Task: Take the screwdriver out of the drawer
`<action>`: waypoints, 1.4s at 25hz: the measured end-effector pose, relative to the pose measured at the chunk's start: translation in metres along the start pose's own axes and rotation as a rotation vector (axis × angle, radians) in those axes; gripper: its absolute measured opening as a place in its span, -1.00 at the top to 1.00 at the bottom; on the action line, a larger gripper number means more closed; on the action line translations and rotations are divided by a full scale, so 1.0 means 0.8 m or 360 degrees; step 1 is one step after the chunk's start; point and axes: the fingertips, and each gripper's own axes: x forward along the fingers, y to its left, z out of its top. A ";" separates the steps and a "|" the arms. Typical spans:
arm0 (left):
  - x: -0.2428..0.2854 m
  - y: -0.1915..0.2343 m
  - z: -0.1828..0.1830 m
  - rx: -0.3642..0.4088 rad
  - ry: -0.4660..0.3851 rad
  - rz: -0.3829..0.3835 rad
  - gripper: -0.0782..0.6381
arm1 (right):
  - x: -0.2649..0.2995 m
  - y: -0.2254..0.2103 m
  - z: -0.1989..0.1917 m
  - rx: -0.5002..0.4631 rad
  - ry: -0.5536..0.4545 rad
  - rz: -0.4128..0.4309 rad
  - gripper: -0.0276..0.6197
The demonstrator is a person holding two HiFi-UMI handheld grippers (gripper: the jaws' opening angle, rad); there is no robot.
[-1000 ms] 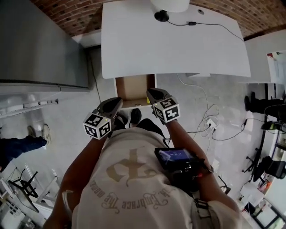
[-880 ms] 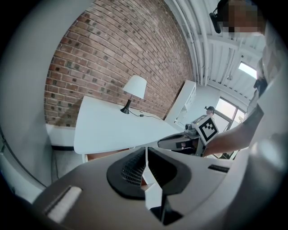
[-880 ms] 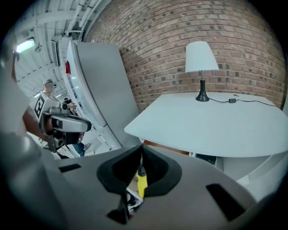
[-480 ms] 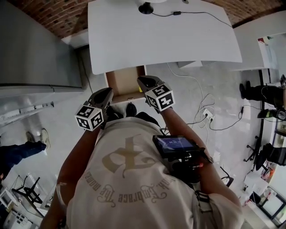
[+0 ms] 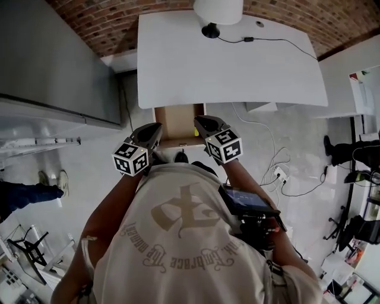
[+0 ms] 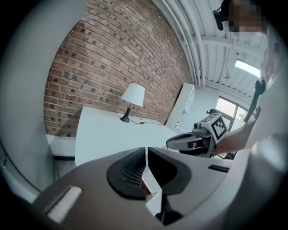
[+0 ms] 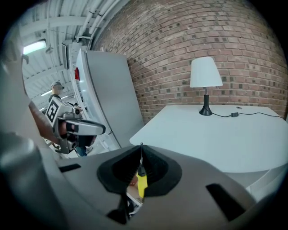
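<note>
**Right gripper** (image 7: 141, 150): jaws clamped on the screwdriver (image 7: 141, 183). The yellow handle sits in the gap below the pads and the thin metal shaft points up between the jaw tips. From the head view the gripper sits at the right front corner of the drawer (image 5: 176, 116), where a speck of yellow shows beside its tip.

**Left gripper** (image 6: 146, 155): jaws together with nothing between them. It sits at the drawer's left front corner, level with the right gripper and apart from it.

**Drawer**: pulled open under the front edge of the desk (image 5: 237, 65), brown floor exposed. Whether the screwdriver is clear of the drawer's rim cannot be told.

**Desk**: white top, carrying a lamp (image 5: 218, 9) with a white shade and a black cable (image 5: 279, 40) running right from its base. A brick wall (image 7: 189, 40) stands behind it.

**Change against half a second ago**: both grippers keep the same stations at the drawer front. The head camera has shifted, so the desk and drawer sit further right in the frame and more of the lampshade shows.
</note>
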 end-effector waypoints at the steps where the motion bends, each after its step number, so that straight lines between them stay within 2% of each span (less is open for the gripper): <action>1: -0.001 0.001 0.003 0.0003 -0.0011 0.0006 0.73 | -0.001 0.002 0.002 -0.0001 -0.0010 0.0008 0.87; 10: -0.017 0.003 0.018 0.0042 -0.0062 0.0026 0.73 | -0.021 0.023 0.027 0.0053 -0.0185 0.0074 0.87; 16: -0.031 0.005 0.023 0.0065 -0.0085 0.0048 0.73 | -0.030 0.043 0.054 -0.0013 -0.0306 0.0128 0.87; 26: -0.043 0.001 0.011 0.0061 -0.0074 0.0060 0.73 | -0.031 0.053 0.048 -0.0037 -0.0308 0.0125 0.87; 35: -0.057 0.006 -0.008 0.0008 -0.0066 0.0110 0.73 | -0.021 0.061 0.031 -0.0014 -0.0269 0.0141 0.87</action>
